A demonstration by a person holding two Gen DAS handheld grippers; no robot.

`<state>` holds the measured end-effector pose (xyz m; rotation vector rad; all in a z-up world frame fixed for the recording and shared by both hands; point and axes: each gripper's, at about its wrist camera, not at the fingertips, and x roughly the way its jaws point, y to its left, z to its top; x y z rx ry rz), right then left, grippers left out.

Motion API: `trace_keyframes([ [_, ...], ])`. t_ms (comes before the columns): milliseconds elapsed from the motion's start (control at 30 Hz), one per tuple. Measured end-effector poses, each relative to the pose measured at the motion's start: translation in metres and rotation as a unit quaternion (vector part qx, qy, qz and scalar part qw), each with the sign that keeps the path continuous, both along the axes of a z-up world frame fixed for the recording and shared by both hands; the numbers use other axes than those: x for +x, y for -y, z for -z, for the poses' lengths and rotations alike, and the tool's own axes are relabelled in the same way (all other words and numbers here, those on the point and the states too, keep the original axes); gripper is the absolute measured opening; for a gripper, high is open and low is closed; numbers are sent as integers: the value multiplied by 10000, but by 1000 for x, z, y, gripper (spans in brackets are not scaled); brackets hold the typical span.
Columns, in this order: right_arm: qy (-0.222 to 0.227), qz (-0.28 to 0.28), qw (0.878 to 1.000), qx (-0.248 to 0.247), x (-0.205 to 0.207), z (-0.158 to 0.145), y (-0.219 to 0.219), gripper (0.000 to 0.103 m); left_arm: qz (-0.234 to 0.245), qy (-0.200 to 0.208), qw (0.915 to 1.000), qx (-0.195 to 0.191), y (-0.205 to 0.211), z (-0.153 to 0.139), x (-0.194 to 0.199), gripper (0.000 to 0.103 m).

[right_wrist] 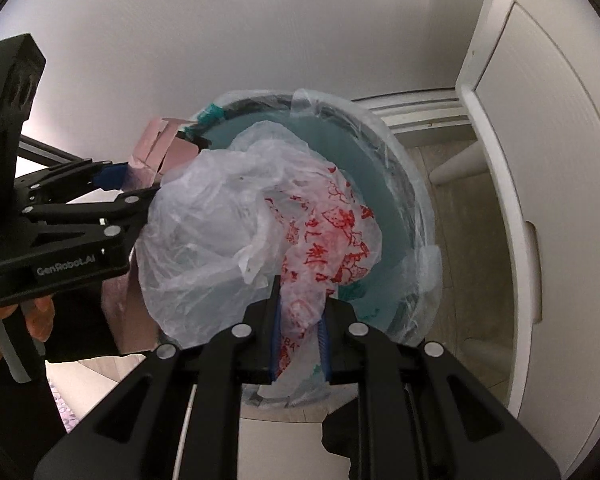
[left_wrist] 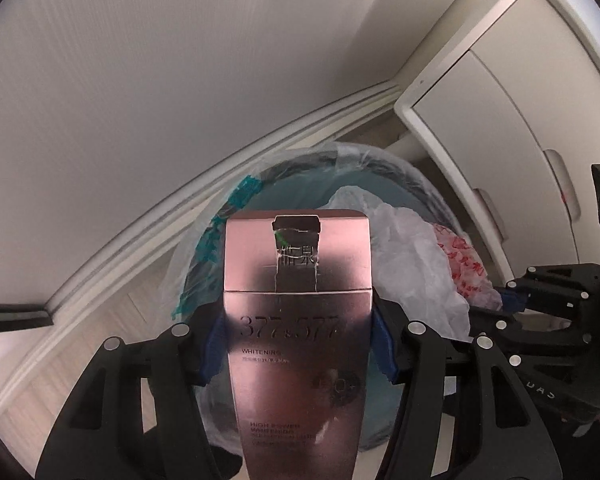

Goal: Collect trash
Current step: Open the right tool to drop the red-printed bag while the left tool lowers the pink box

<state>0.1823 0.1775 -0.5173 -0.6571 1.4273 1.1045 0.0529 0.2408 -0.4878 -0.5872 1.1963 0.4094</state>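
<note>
Because both pieces of trash belong in the lined bin [right_wrist: 396, 208] by the wall, we are holding them right above its mouth. Our left gripper [left_wrist: 298, 344] is clamping the pink box [left_wrist: 298, 300] upright by its sides, while our right gripper [right_wrist: 300, 332] is pinching the crumpled plastic bag [right_wrist: 236, 224] by a gathered fold so it is dangling over the liner.

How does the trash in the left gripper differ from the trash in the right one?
The pink box is rigid and metallic, printed with dark lettering; the plastic bag is soft, crumpled, translucent white with red print. The left gripper clamps the box with jaws spread wide; the right gripper pinches the bag with jaws nearly closed. Both hang over the lined trash bin.
</note>
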Motion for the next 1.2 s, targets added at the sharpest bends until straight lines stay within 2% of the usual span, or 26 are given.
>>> trace_keyframes([
  [233, -13, -57, 9998, -169, 4, 17, -21, 16, 44, -132, 9999, -83, 0, 20, 10, 56],
  [500, -42, -88, 9997, -245, 3, 31, -31, 16, 132, -179, 9997, -131, -5, 29, 12, 56],
  [700, 33, -240, 9995, -201, -4, 16, -27, 16, 181, -158, 9997, -96, -5, 29, 13, 56],
  [867, 315, -574, 9978, -128, -18, 3, -29, 16, 182, -81, 9998, 21, -6, 20, 10, 57],
  [900, 342, -619, 9975, -95, -21, 4, -28, 21, 171, -55, 9998, 32, -7, 18, 10, 57],
  [1000, 543, -761, 9956, -19, -28, 1, -26, 47, 141, 12, 9999, 60, -10, 13, 8, 62],
  [1067, 648, -857, 9942, 22, -32, -4, -25, 59, 105, 50, 9999, 86, -12, 10, 7, 70],
  [1133, 700, -900, 9935, 46, -36, -8, -25, 76, 66, 95, 9999, 85, -14, 7, 6, 74],
  [1200, 757, -965, 9924, 87, -41, -12, -24, 89, 76, 132, 9998, 102, -13, 5, 8, 81],
])
